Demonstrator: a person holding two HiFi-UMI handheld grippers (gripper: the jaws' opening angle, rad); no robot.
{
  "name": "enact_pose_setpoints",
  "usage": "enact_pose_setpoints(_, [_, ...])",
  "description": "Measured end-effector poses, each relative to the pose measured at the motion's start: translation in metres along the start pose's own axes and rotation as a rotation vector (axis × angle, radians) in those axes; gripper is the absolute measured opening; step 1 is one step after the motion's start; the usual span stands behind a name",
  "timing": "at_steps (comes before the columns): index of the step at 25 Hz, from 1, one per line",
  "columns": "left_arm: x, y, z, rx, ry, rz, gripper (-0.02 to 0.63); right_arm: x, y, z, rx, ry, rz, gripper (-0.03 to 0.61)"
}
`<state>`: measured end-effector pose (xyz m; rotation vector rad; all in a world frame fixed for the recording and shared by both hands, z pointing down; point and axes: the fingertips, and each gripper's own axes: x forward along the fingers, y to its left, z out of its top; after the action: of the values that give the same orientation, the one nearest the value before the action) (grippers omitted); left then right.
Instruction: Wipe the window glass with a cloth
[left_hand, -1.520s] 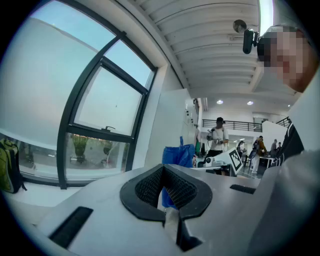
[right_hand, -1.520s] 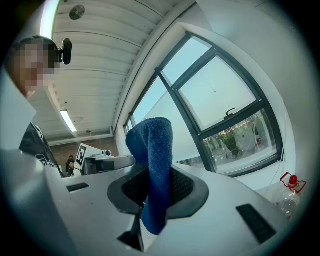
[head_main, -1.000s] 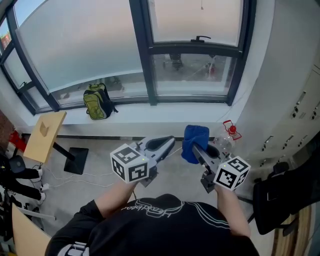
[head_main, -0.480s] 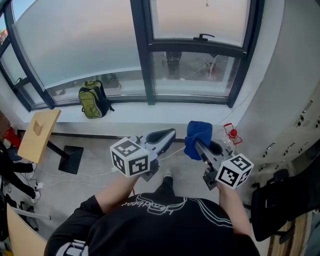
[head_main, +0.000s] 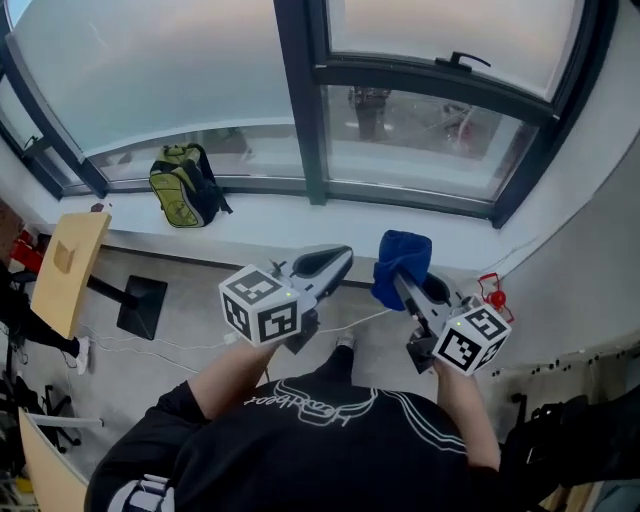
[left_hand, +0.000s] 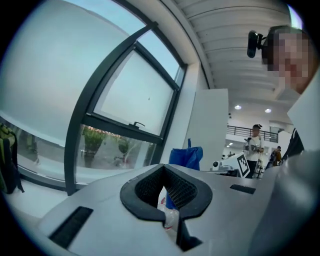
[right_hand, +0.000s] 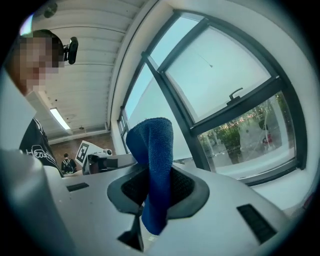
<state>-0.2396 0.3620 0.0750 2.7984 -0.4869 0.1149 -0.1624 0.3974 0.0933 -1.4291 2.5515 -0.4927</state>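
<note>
My right gripper (head_main: 407, 284) is shut on a blue cloth (head_main: 402, 260), which sticks up from its jaws. In the right gripper view the blue cloth (right_hand: 155, 160) hangs folded between the pads of the right gripper (right_hand: 154, 202). Beside it, my left gripper (head_main: 330, 264) is shut with nothing held; in its own view the left gripper (left_hand: 167, 202) frames the cloth (left_hand: 186, 157) behind. The window glass (head_main: 425, 135) lies ahead in dark frames, with a handle (head_main: 463, 61) above the lower pane. Both grippers are short of the glass.
A green backpack (head_main: 185, 193) sits on the white sill (head_main: 300, 222) at the left. A wooden board on a stand (head_main: 65, 268) is on the floor left, with cables nearby. A red-topped bottle (head_main: 491, 295) stands by my right gripper. A person (left_hand: 255, 145) stands far off.
The view has moved closer to the window and the sill now lies nearer below. Both grippers keep their pose, the right one still holding the cloth.
</note>
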Motion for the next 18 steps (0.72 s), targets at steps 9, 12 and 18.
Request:
enact_pose_setpoints(9, [0.12,0.218,0.075,-0.001,-0.045,0.099,0.006,0.182,-0.176,0.05,-0.053,0.0,-0.08,0.067])
enact_pose_setpoints(12, [0.142,0.27,0.083,-0.023,-0.067,0.125,0.006,0.232,-0.212,0.05,-0.086,0.026,-0.08,0.067])
enact_pose_setpoints(18, [0.168,0.337,0.071,-0.091,-0.061,0.18,0.006,0.296,-0.245,0.046,-0.122,0.045,-0.034,0.067])
